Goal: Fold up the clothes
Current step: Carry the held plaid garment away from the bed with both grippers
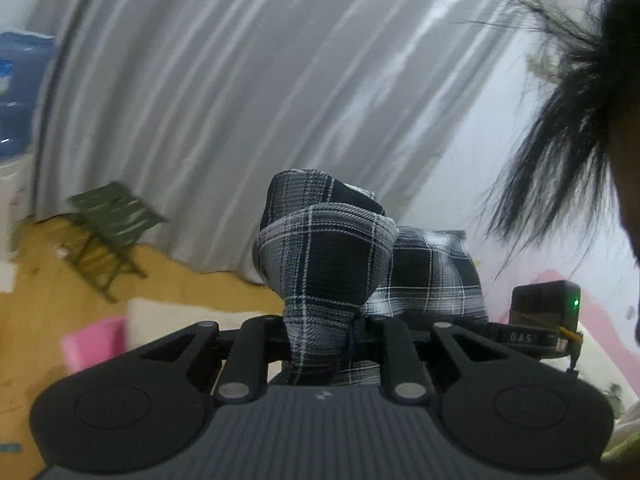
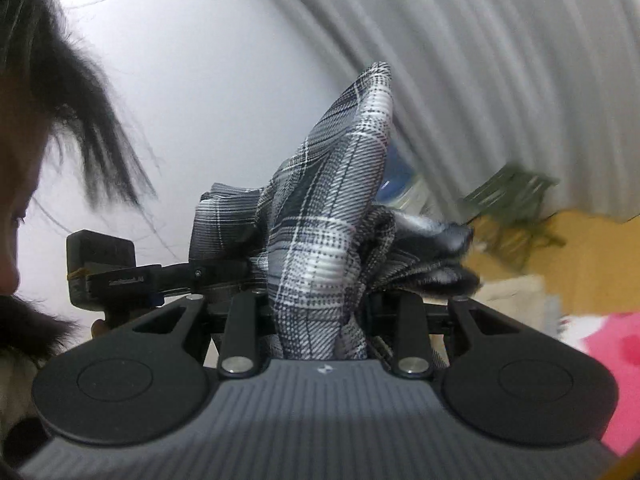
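Both grippers, left gripper (image 1: 320, 344) and right gripper (image 2: 320, 320), you are clenching on the plaid garment (image 1: 324, 256), bunched at frame centre.

one plaid garment (image 1: 324, 264), black, grey and white, bunched up and showing in both wrist views; two claws, the left claw (image 1: 326, 332) and the right claw (image 2: 320, 320), each with a fold of that garment between its fingers; one green folding stool (image 1: 108, 228) on the floor; one grey curtain (image 1: 240, 80); one blue water bottle (image 1: 20, 92) at the edge; one pink tub (image 1: 94, 344); one person, with dark hair (image 1: 572, 120)
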`<action>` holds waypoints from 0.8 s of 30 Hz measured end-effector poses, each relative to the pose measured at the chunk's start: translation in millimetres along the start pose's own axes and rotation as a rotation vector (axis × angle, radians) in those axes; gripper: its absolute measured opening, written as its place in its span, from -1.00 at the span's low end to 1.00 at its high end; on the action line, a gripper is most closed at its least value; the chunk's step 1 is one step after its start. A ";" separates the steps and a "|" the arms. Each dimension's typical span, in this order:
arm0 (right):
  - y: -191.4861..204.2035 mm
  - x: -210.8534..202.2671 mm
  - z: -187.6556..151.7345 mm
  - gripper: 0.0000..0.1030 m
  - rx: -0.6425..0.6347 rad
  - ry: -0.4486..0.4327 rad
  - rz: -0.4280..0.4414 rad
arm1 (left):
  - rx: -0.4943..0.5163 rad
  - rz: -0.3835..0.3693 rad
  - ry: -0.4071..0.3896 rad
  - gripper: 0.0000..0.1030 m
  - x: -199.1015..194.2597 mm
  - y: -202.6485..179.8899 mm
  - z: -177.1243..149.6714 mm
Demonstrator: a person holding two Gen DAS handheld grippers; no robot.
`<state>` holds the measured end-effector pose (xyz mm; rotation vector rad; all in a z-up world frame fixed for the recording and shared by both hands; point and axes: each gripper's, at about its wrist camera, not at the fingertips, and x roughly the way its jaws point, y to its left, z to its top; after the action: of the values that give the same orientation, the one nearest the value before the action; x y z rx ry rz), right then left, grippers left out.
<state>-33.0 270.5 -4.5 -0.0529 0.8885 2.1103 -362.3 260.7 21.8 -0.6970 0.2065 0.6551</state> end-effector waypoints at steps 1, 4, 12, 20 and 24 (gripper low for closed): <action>-5.8 11.9 -2.9 -0.44 0.034 0.026 0.000 | -0.020 0.016 0.019 -0.62 7.6 10.9 -3.7; -40.3 52.6 -21.8 -0.44 0.116 0.095 -0.044 | -0.086 0.061 0.097 -0.62 39.8 66.6 -5.4; -103.6 116.2 -54.5 -0.44 0.242 0.189 -0.143 | -0.239 0.089 0.210 -0.62 93.0 151.0 -11.7; -149.5 113.3 -40.5 -0.44 0.323 0.175 -0.105 | -0.208 0.061 0.205 -0.62 117.2 150.9 -6.5; -164.4 120.7 -44.5 -0.44 0.373 0.173 -0.080 | -0.188 0.056 0.206 -0.61 129.3 151.3 -3.8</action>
<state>-7.5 392.4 -171.9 -0.0757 1.3483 1.8555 -355.1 408.9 -111.0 -0.9438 0.3585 0.6614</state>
